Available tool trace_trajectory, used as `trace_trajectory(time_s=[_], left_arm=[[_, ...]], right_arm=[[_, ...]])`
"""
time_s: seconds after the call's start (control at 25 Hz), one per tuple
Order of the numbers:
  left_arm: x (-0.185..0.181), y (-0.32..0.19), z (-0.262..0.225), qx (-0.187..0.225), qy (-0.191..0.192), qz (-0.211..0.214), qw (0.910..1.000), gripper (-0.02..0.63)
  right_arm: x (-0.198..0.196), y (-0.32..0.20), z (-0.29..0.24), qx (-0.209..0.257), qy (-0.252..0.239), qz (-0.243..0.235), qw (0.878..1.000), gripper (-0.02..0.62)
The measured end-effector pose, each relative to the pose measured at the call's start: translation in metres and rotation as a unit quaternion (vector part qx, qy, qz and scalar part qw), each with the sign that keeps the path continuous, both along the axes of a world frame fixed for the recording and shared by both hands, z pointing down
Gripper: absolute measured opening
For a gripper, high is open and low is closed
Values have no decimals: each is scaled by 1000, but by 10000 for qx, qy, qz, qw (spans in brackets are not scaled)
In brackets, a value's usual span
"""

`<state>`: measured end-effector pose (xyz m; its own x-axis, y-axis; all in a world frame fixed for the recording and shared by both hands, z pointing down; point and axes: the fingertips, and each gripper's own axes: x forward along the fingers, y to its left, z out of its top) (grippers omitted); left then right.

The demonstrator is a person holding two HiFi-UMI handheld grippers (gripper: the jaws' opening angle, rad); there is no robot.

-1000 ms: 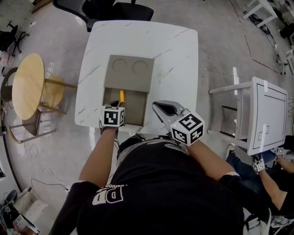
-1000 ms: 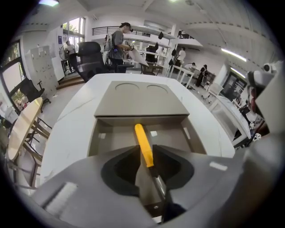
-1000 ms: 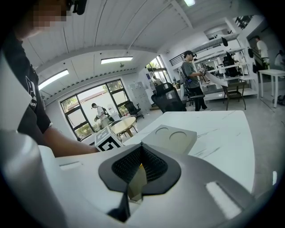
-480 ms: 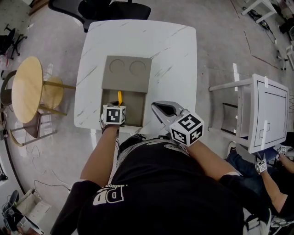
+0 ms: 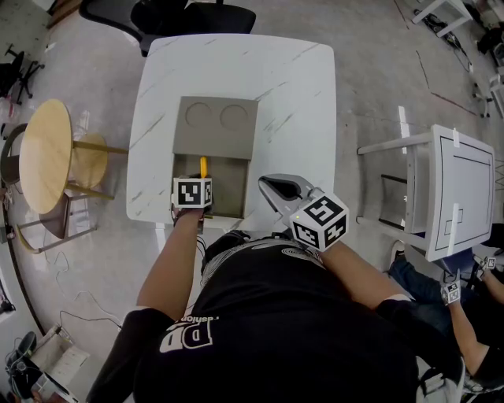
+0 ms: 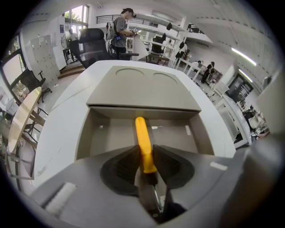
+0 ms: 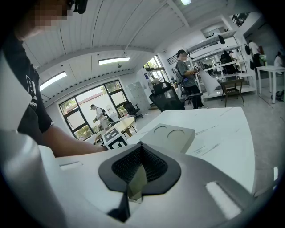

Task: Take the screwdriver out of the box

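Note:
A grey box [image 5: 230,191] lies open on the white table [image 5: 299,102], its lid [image 5: 216,126] slid toward the far side. Inside it lies a screwdriver [image 5: 203,166] with a yellow handle. My left gripper [image 5: 198,179] hangs over the box's near end. In the left gripper view it [image 6: 145,159] is shut on the screwdriver's [image 6: 142,140] handle, which points away over the box floor [image 6: 111,136]. My right gripper [image 5: 277,187] is shut and empty off the box's right, above the table's near edge. In its own view the right gripper [image 7: 139,173] faces the lid [image 7: 171,136].
A round wooden side table [image 5: 46,149] stands left of the table, a black office chair [image 5: 181,16] beyond its far edge, and a white table [image 5: 457,197] to the right. People stand in the background of both gripper views.
My left gripper has edged slightly forward over the box with the screwdriver still between its jaws. The right gripper has stayed where it was.

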<state>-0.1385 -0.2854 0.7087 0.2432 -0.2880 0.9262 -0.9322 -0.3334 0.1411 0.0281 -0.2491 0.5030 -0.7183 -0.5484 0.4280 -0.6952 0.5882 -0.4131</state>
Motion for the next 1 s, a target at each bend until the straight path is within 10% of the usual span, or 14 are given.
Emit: trace_trajectory(time_s=[1.0], left_arm=[[10, 5, -48, 572, 502, 46, 9971, 138]], right_arm=[[5, 11, -15, 272, 87, -55, 9996, -5]])
